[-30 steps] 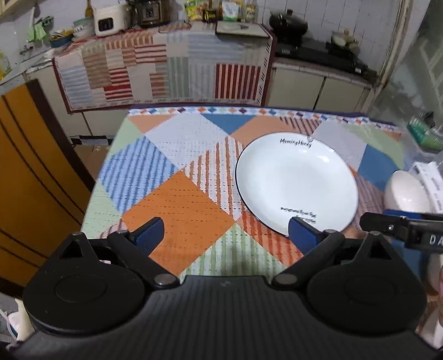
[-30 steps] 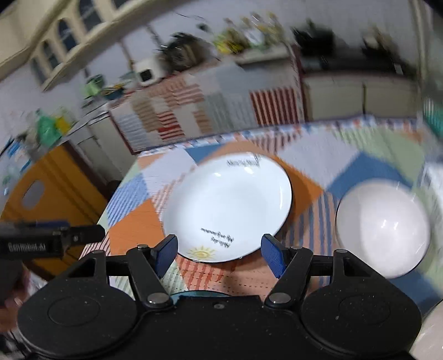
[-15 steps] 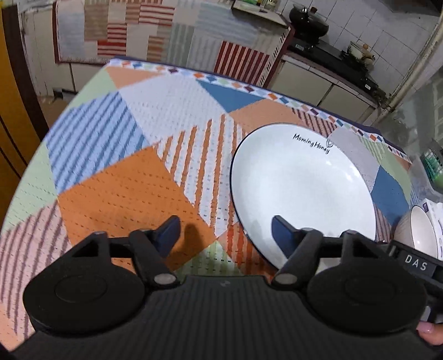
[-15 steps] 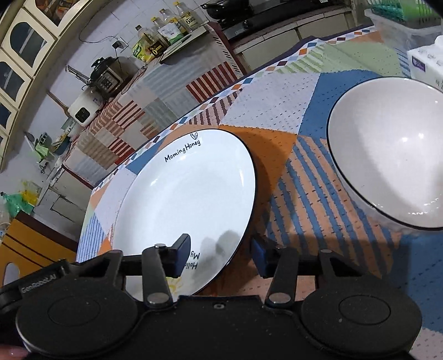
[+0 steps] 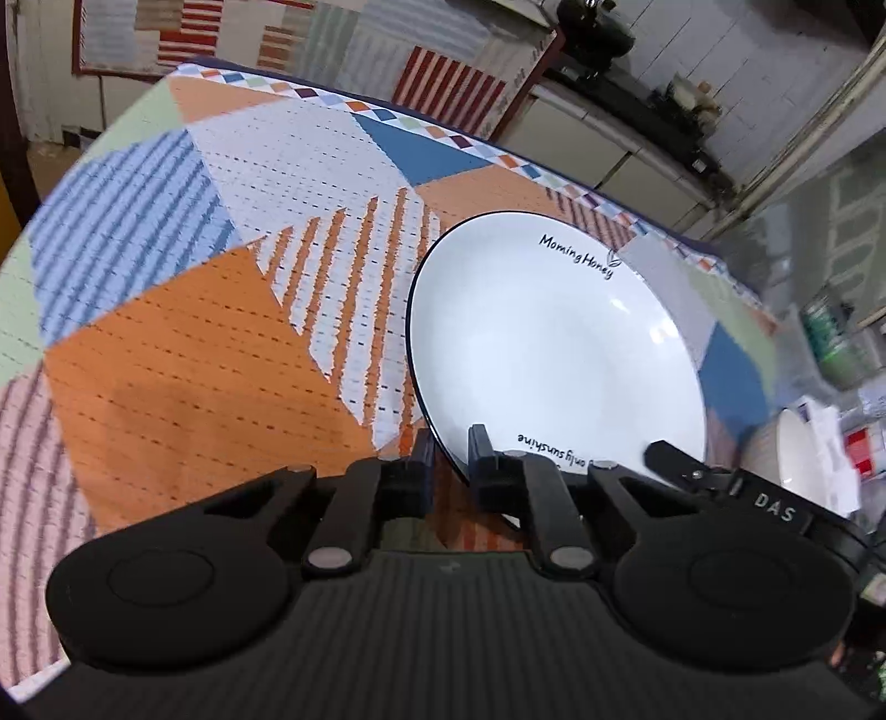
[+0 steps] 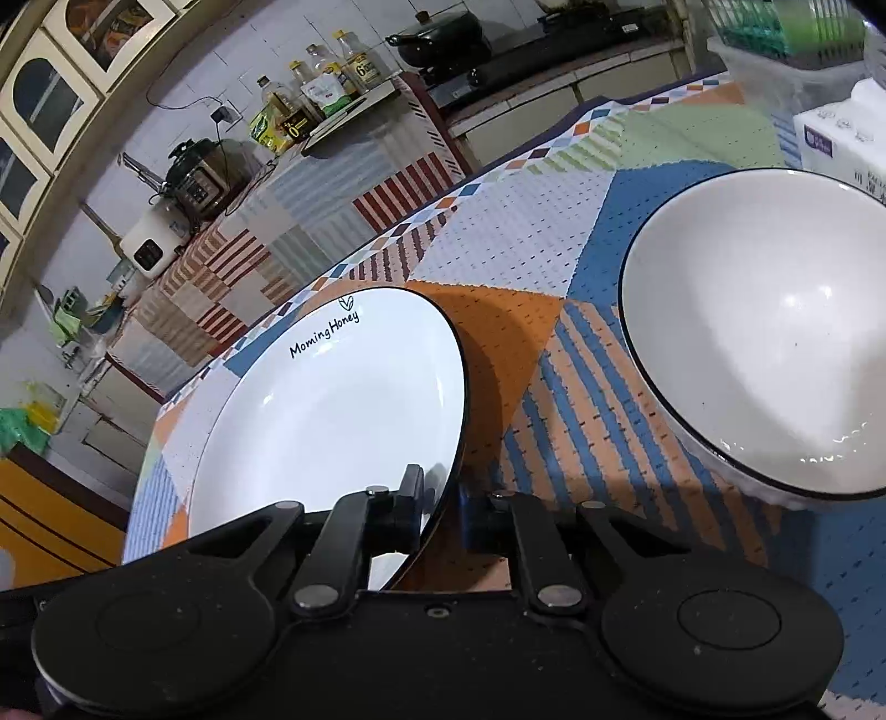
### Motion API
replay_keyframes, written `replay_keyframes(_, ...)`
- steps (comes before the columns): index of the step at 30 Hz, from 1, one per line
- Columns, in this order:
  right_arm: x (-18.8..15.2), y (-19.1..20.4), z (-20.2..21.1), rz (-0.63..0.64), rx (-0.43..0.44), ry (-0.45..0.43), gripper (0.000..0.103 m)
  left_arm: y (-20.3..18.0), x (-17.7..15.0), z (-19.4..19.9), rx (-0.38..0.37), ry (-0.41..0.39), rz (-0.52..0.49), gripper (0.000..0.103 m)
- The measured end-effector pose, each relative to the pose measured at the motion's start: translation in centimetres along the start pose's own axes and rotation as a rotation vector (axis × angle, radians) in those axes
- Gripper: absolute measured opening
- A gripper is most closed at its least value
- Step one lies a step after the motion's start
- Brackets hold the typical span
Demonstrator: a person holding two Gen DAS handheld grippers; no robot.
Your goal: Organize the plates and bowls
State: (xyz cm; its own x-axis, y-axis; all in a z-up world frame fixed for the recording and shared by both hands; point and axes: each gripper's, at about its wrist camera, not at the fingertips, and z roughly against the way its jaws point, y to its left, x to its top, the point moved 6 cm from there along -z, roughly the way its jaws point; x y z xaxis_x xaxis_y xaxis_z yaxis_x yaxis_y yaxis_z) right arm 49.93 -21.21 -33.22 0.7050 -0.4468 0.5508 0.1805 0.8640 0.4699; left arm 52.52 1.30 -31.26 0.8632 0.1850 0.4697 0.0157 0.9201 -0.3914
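A white plate (image 5: 554, 354) with a thin dark rim and black lettering lies on the patchwork tablecloth. My left gripper (image 5: 448, 459) is shut on its near left rim, one pad above and one pad under the edge. In the right wrist view the same plate (image 6: 332, 415) has its near right rim pinched in my right gripper (image 6: 443, 498), which is also shut. The right gripper's black body (image 5: 720, 482) shows at the plate's near right in the left wrist view. A white bowl (image 6: 764, 343) with a dark rim stands upright to the right of the plate, apart from it.
The tablecloth (image 5: 194, 360) stretches bare to the plate's left. A white tissue pack (image 6: 836, 138) and a clear container (image 6: 786, 50) stand behind the bowl. Beyond the table's far edge is a counter with a cooker (image 6: 205, 171) and bottles (image 6: 326, 72).
Both grippers came down to the plate's near edge and closed on its rim, the left one on the left side, the right one on the right side.
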Motion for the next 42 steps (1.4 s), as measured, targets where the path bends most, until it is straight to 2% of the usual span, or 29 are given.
replay_keyframes(2,0.0,0.1,0.1,0.007,0.009,0.025,0.016,-0.8,-0.2,0.2,0.044,0.007,-0.064,0.011)
replay_keyframes(5,-0.1,0.1,0.8,0.026,0.028,0.039,0.016,-1.0,-0.7,1.2,0.030,0.023,-0.100,0.012)
replay_keyframes(8,-0.5,0.7,1.8,0.056,0.037,0.053,0.017,-0.7,-1.3,2.7,0.019,0.042,-0.086,0.012)
replay_keyframes(12,-0.7,2.0,3.6,0.089,0.077,0.052,0.017,-1.1,-1.8,6.0,0.033,0.009,-0.120,0.013)
replay_keyframes(20,-1.0,4.2,10.4,0.103,0.139,0.018,0.018,-3.4,-3.4,13.7,0.028,-0.043,-0.172,0.013)
replay_keyframes(27,-2.4,3.6,16.6,0.105,0.154,-0.028,0.019,-5.7,-6.1,18.1,-0.007,-0.056,-0.236,0.014)
replay_keyframes(36,-5.9,1.3,21.5,0.094,0.145,-0.036,0.020,-7.5,-11.1,20.6,-0.029,-0.037,-0.272,0.015)
replay_keyframes(42,-7.8,-0.3,22.4,0.085,0.121,-0.018,0.020,-7.7,-13.8,20.2,-0.034,-0.002,-0.274,0.015)
